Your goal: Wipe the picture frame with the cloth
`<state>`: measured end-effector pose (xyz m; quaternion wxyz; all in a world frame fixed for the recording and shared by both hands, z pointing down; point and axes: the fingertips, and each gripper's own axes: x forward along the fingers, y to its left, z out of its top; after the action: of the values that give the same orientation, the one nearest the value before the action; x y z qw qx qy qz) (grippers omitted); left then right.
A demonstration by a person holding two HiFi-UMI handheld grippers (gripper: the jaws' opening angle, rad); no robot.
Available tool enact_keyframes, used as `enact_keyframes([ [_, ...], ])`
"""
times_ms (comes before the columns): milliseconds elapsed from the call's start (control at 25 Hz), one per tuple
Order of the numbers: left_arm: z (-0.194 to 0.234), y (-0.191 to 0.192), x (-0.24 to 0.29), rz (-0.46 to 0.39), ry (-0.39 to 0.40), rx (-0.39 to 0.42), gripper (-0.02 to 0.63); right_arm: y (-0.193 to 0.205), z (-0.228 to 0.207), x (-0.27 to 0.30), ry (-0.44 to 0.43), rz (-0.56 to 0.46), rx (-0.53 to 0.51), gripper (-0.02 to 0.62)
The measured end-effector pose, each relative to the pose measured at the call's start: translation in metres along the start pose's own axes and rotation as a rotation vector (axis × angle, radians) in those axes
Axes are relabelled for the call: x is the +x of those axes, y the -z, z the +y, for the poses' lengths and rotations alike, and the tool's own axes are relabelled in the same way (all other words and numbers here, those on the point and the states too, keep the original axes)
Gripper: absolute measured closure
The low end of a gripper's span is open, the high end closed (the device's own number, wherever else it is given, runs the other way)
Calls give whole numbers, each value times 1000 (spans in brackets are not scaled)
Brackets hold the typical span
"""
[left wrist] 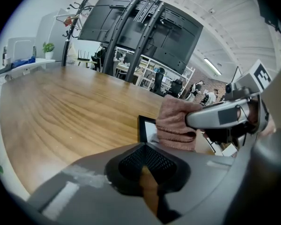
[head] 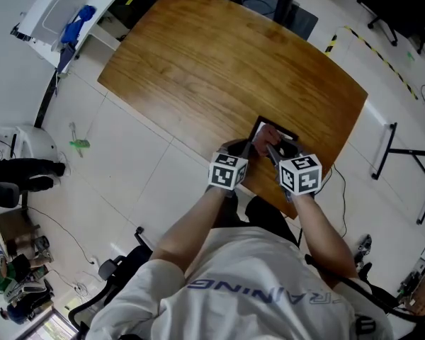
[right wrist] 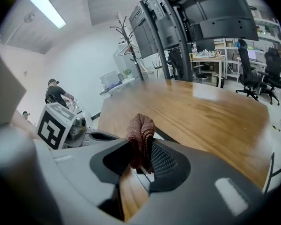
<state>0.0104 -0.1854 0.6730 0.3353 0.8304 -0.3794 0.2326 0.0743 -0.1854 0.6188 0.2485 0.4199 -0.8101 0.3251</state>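
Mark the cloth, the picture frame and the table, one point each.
cloth (left wrist: 175,121): left gripper view, middle of the bunched pink fabric.
picture frame (left wrist: 141,128): left gripper view, on its black left border.
table (left wrist: 61,107): left gripper view, bare wooden top.

The cloth looks rough, looped fabric; the table is smooth, grained wood with slight sheen.

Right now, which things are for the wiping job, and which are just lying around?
For the job: cloth, picture frame, right gripper holding the cloth, table.
Just lying about: green thing on the floor, white side table, coat stand.
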Motion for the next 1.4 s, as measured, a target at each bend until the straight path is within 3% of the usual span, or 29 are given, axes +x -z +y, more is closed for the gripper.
enact_keyframes([
  [400, -1, 0, 0, 2, 8, 6, 603, 14, 13, 26, 4, 83, -13, 479],
  [1000, 2, 3, 1, -1, -8, 19, 603, 51, -30, -21, 108, 104, 27, 479],
  [1400, 2, 3, 2, -4, -10, 21, 603, 73, -46, -52, 173, 58, 59, 479],
])
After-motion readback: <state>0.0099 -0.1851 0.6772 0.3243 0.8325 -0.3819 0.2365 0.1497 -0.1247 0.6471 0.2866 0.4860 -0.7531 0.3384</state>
